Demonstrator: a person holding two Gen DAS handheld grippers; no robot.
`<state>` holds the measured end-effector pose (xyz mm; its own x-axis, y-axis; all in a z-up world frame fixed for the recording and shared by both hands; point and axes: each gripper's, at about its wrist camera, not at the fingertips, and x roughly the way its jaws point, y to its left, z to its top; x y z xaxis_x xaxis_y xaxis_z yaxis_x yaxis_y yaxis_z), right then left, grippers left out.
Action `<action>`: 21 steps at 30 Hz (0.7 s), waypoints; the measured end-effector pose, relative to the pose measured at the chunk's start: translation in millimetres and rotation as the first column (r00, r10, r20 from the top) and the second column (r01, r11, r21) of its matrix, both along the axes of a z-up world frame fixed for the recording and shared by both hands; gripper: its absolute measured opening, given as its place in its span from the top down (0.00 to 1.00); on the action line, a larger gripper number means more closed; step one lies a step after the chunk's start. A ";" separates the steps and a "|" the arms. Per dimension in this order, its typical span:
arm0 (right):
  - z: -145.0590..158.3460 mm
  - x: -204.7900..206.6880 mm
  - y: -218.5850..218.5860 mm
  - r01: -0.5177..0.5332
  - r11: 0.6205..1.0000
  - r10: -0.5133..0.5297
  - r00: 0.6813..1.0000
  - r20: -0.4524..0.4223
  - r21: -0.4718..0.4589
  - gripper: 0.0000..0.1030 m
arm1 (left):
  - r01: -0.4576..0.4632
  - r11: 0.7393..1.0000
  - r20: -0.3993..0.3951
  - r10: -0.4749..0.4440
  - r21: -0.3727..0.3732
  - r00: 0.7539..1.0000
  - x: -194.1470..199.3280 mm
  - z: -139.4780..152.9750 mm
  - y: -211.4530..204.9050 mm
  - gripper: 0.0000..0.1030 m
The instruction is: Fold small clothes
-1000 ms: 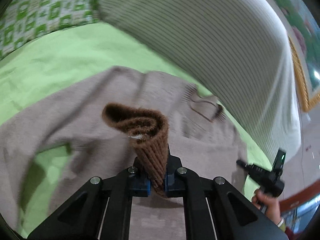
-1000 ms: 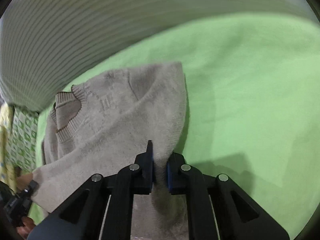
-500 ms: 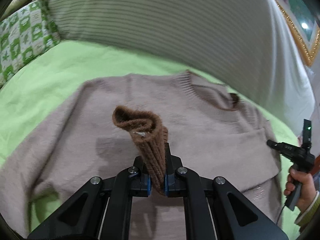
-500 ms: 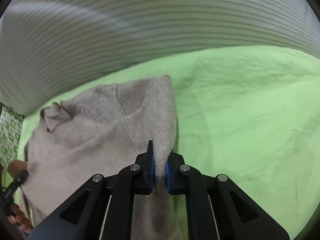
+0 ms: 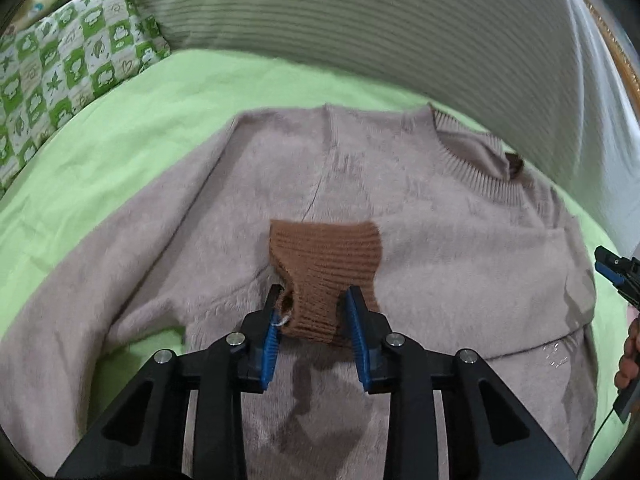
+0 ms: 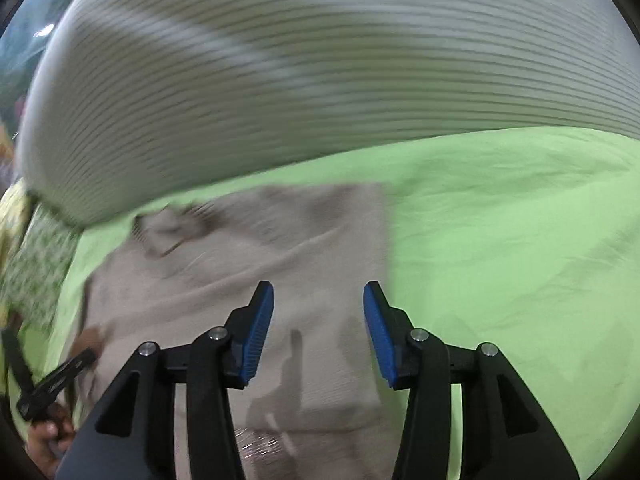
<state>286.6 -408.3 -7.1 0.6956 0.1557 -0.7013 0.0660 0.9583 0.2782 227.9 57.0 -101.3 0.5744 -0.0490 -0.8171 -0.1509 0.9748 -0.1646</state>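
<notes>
A beige fuzzy knit sweater (image 5: 400, 208) is spread flat on the lime-green bed sheet (image 5: 120, 128), its brown ribbed cuff (image 5: 326, 264) laid across the chest. The left tool (image 5: 314, 316) is held spread, the cuff lying loose between its blue pads. The right tool (image 6: 318, 320) is likewise parted above the sweater's folded edge, nothing being pinched.

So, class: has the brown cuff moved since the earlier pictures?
Yes. The brown cuff has dropped from upright to lying flat on the sweater, released by the open left hand-held gripper.
</notes>
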 end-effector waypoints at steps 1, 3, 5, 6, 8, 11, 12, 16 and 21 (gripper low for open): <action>-6.7 3.4 6.9 -0.032 0.999 0.032 0.999 -0.025 0.008 0.53 | -0.001 1.000 -0.014 0.001 0.017 1.000 -1.9 -3.4 -1.2 0.69; -30.6 11.3 13.2 -0.039 0.999 0.035 0.993 -0.115 -0.035 0.53 | -0.001 0.999 -0.039 0.003 0.046 0.999 -4.5 -8.4 -3.3 0.67; -46.2 12.4 6.3 -0.007 0.997 -0.006 0.987 -0.158 -0.082 0.64 | -0.002 0.998 -0.040 0.004 0.055 0.999 -8.6 -6.6 -3.8 0.67; -48.3 11.5 4.0 0.000 0.997 -0.012 0.988 -0.152 -0.079 0.69 | -0.004 0.998 -0.043 0.007 0.060 0.999 -8.7 -5.4 -5.5 0.67; -41.5 9.7 0.5 0.025 0.997 -0.035 0.987 -0.155 -0.069 0.72 | -0.022 0.999 -0.052 0.025 0.049 0.998 -13.5 -0.3 -1.8 0.66; -24.1 1.3 4.6 0.036 0.998 -0.041 0.993 -0.111 -0.041 0.68 | -0.075 0.997 -0.069 0.075 0.012 0.995 -29.4 7.4 8.2 0.57; -18.6 -6.0 4.0 0.031 0.999 -0.033 0.995 -0.097 -0.025 0.67 | -0.085 0.996 -0.071 0.086 0.010 0.994 -37.4 9.9 11.3 0.54; -12.0 -24.2 17.3 0.003 1.000 -0.001 0.998 -0.063 0.021 0.63 | -0.105 0.988 -0.073 0.114 0.116 0.991 -78.6 24.2 23.8 0.31; -15.6 -53.7 40.4 -0.036 0.997 0.041 0.996 -0.079 0.066 0.62 | -0.106 0.946 -0.085 0.138 0.305 0.987 -119.1 32.8 49.5 0.19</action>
